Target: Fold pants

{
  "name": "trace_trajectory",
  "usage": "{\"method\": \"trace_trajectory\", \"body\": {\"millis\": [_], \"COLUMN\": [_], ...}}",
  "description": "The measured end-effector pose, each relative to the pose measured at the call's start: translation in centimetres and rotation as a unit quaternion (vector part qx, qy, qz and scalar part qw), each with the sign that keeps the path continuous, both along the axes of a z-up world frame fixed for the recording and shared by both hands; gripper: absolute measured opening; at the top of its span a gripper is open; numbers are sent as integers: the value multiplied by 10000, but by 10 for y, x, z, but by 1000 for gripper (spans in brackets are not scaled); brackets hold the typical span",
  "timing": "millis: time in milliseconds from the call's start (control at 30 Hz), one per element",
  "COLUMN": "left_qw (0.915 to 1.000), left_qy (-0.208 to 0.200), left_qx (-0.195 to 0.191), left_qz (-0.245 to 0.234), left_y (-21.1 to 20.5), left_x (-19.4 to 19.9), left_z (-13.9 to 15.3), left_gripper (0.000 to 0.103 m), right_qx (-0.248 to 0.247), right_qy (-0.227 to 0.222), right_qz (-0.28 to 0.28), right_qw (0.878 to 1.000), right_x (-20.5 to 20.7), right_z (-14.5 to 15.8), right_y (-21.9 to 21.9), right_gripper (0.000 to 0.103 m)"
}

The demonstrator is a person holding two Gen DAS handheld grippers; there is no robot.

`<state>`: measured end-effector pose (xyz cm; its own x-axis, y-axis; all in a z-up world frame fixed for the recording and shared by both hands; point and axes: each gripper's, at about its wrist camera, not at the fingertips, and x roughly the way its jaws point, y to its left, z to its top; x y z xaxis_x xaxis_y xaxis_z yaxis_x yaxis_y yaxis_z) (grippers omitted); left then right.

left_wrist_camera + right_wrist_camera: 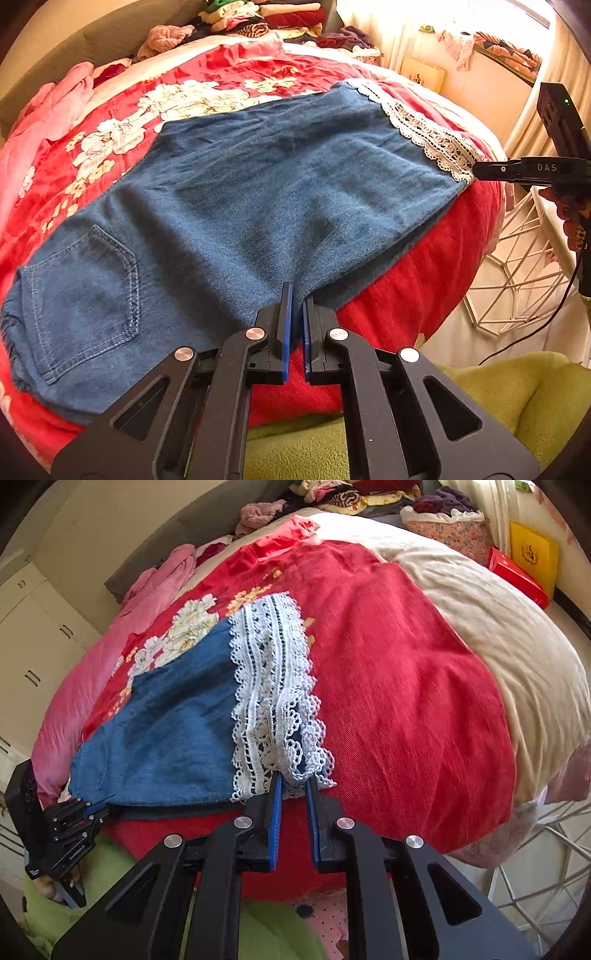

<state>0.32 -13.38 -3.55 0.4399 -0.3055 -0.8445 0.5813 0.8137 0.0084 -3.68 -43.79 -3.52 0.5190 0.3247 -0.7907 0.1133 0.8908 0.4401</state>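
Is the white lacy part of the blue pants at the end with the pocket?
No, the white lace trim runs along the pants' far right end, while the back pocket is at the near left end.

— What carries everything here?

— A bed point(498, 635), its cream cover showing at the right and far edge, with a red floral blanket point(236, 70) spread across the middle.

— And directly on the blanket?

— Blue denim pants point(236, 206), lying flat, the lace-trimmed hem point(269, 686) to the right, the back pocket point(85, 295) near left.

— Anything else on the bed?

— A pink garment point(92, 686) bunched along the left edge, and a pile of mixed clothes point(258, 16) at the far end.
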Motion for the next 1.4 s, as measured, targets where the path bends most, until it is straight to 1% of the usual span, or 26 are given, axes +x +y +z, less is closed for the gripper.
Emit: {"method": "trace_trajectory", "body": {"millis": [67, 167, 200, 233, 267, 300, 333, 367, 433, 500, 533, 600, 667, 700, 767, 867, 933, 1033, 1067, 1100, 1133, 1200, 1233, 1267, 1333, 1400], "left_qw": [10000, 10000, 10000, 9999, 9999, 9998, 9998, 9997, 9992, 9982, 9969, 9933, 9838, 9765, 9623, 9468, 9408, 9388, 9383, 9369, 9349, 9314, 9318, 9328, 9314, 9304], "left_qy": [22, 54, 69, 101, 114, 136, 147, 152, 132, 34, -67, -208, -298, -302, -280, -308, -284, -49, 9, 27, 29, -51, -158, -241, -381, -311], "left_qx": [35, 29, 12, -12, -39, -92, -130, -194, -372, -544, -620, -703, -733, -677, -731, -729, -591, -554, -597, -613, -698, -838, -865, -836, -693, -670], "left_qz": [-2, -11, -22, -52, -61, -70, -72, -53, 48, 268, 477, 899, 1611, 2024, 2605, 3119, 3326, 3399, 3405, 3441, 3481, 3543, 3523, 3498, 3554, 3589], "left_y": [-1, -1, -1, -1, -1, 0, 1, 3, 14, 30, 44, 70, 106, 123, 153, 182, 191, 196, 198, 198, 199, 203, 203, 203, 207, 213], "left_x": [0, -1, -1, -3, -4, -6, -7, -9, -13, -16, -16, -14, -8, -5, 1, 9, 14, 25, 27, 29, 31, 30, 29, 28, 30, 35], "left_z": [-2, -5, -5, -5, -5, -4, -3, 0, 9, 20, 27, 38, 45, 47, 50, 52, 48, 32, 27, 23, 20, 26, 32, 37, 39, 32], "left_gripper": [2, 3, 7, 11, 22, 30, 32, 33, 38, 54, 56, 69, 76, 79, 81, 91, 92, 92, 80, 43, 35, 35, 35, 35, 36, 37], "right_qx": [24, -141, -244, -292, -333, -350, -374, -394, -430, -569, -636, -779, -791, -796, -754, -712, -721, -727, -720, -714, -698, -680, -669, -659, -670, -699], "right_qy": [54, -165, -354, -488, -636, -746, -853, -895, -895, -768, -652, -310, -248, -284, -316, -307, -312, -300, -304, -306, -303, -296, -293, -289, -294, -300], "right_qz": [-37, -214, -246, -215, -149, -66, 90, 224, 476, 735, 823, 932, 949, 954, 982, 973, 969, 977, 982, 980, 980, 981, 978, 970, 973, 982], "right_qw": [10000, 9995, 9988, 9982, 9973, 9966, 9956, 9950, 9939, 9927, 9924, 9921, 9920, 9918, 9918, 9922, 9922, 9921, 9921, 9922, 9923, 9924, 9925, 9927, 9926, 9923], "right_x": [-2, -6, -8, -8, -6, -4, -1, 3, 10, 18, 22, 28, 28, 27, 26, 25, 24, 24, 24, 25, 24, 25, 25, 24, 23, 23], "right_z": [2, 19, 29, 36, 43, 48, 52, 53, 49, 37, 29, 9, -2, -2, 1, 2, 2, 2, 2, 2, 2, 2, 2, 2, 2, 1], "right_y": [-3, -10, -10, -8, -4, 1, 10, 18, 34, 49, 54, 60, 61, 61, 61, 60, 61, 60, 59, 60, 59, 59, 59, 59, 59, 60], "right_gripper": [14, 19, 20, 23, 26, 34, 39, 39, 40, 43, 49, 51, 51, 52, 55, 57, 57, 57, 57, 57, 57, 57, 57, 57, 57, 57]}}
